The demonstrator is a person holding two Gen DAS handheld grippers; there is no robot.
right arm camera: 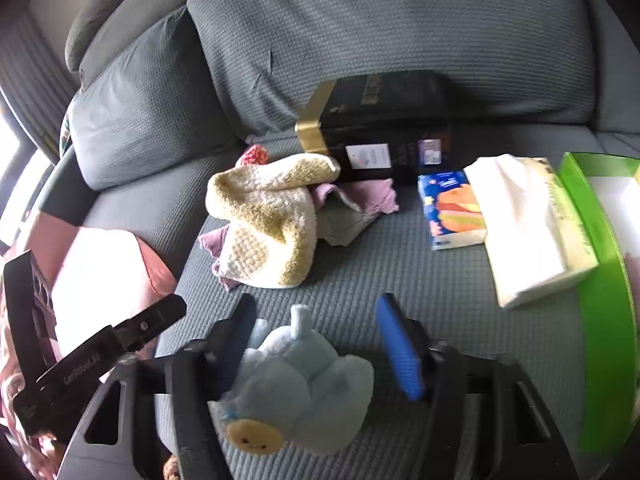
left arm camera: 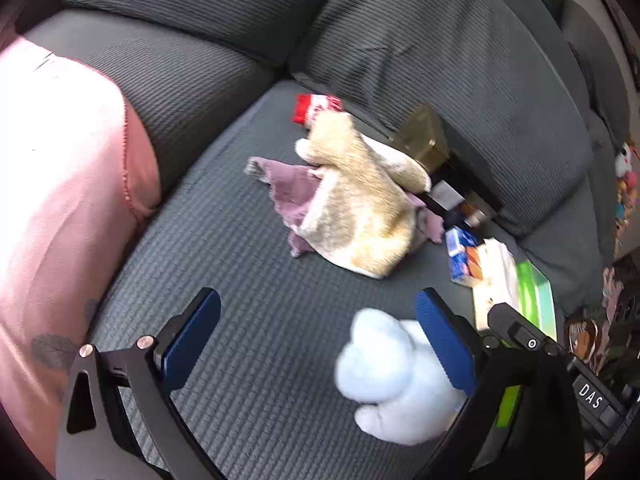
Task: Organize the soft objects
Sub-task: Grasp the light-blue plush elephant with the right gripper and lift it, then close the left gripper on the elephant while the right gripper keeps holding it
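Right wrist view looks down on a pale blue plush toy (right arm camera: 304,376) lying on the grey ribbed sofa seat (right arm camera: 400,264), between the fingers of the right gripper (right arm camera: 324,344). The toy is fluffy, with a small stub sticking up at its top and a round yellow patch bearing a stitched smile at its lower edge. The right gripper's jaws stand spread: the left finger sits against the plush, while the blue pad (right arm camera: 400,352) on the other side is clear of it, so nothing is pinched.

Further back lies a cream and yellow towel (right arm camera: 264,224), crumpled over a mauve cloth (right arm camera: 360,196), with a red patterned item (right arm camera: 254,155) peeking out behind it. A black box with a gold band (right arm camera: 380,128) leans at the back cushion, and a blue tissue packet (right arm camera: 448,212), a white tissue box (right arm camera: 528,232) and a green tray (right arm camera: 600,280) sit to the right.

Left wrist view shows the same toy (left arm camera: 392,376) from the side, just beside one blue pad of the left gripper (left arm camera: 320,340), whose jaws are also wide apart and hold nothing. Only this view shows the large pink cushion (left arm camera: 60,200); the toy's smiling patch appears only in the right view.
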